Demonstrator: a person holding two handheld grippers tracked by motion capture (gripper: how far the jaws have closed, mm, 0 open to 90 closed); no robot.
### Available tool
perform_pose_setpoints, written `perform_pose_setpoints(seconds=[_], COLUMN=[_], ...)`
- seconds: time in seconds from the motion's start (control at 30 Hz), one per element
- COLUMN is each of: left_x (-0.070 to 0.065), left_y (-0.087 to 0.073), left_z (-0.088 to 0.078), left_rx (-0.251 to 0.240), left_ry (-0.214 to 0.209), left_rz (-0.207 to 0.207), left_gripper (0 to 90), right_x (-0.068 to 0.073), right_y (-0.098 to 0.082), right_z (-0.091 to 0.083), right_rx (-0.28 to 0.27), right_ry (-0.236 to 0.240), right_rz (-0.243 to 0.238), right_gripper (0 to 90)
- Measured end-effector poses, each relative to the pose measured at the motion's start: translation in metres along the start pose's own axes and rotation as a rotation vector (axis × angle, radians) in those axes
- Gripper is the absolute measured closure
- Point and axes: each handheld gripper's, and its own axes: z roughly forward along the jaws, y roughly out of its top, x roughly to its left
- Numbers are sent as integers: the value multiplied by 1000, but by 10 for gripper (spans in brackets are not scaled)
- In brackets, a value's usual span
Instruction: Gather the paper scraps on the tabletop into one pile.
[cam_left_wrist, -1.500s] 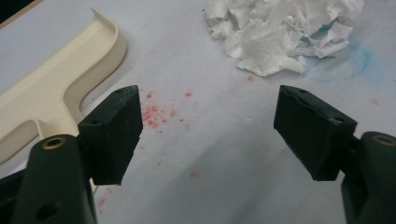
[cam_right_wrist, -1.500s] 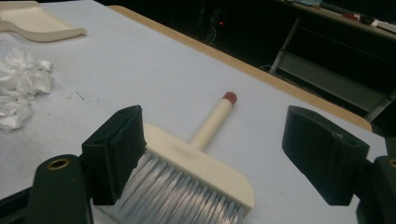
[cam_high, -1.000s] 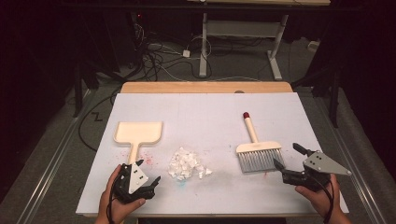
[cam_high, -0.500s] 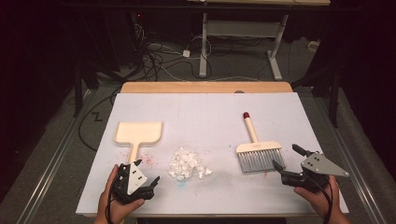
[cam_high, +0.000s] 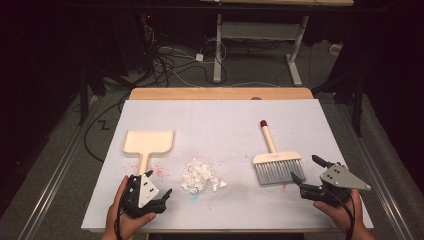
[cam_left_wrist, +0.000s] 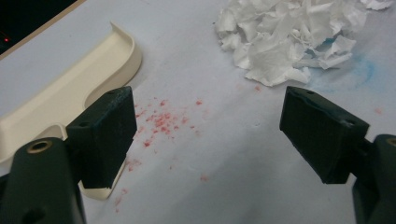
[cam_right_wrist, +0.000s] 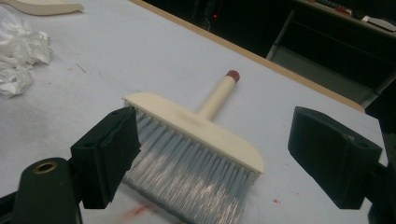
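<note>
White tabletop (cam_high: 220, 125): brush (cam_high: 274, 162) just beside right tool (cam_high: 308, 172), dustpan (cam_high: 147, 144) beside left tool (cam_high: 159, 184); both tools agape.

High view above the near table (cam_high: 220, 115) edge, facing forward and down, gripper views low and close, all sharing the paper scraps (cam_high: 199, 176), dustpan (cam_high: 149, 142).

We see a white-topped table (cam_high: 220, 120) carrying a cream dustpan (cam_high: 148, 143), a pile of torn white paper (cam_high: 200, 176) and a grey-bristled brush (cam_high: 275, 160).
</note>
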Motion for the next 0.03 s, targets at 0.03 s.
perform_pose_setpoints(seconds=[0.03], left_x=[0], left_y=[0], left_z=[0], left_rx=[-1], left_ry=[0], left_rz=[0], left_gripper=[179], right_x=[-1], right_y=[0], right_z=[0], right_rx=[-1], right_ry=[-2], right_rz=[1], right_gripper=[173])
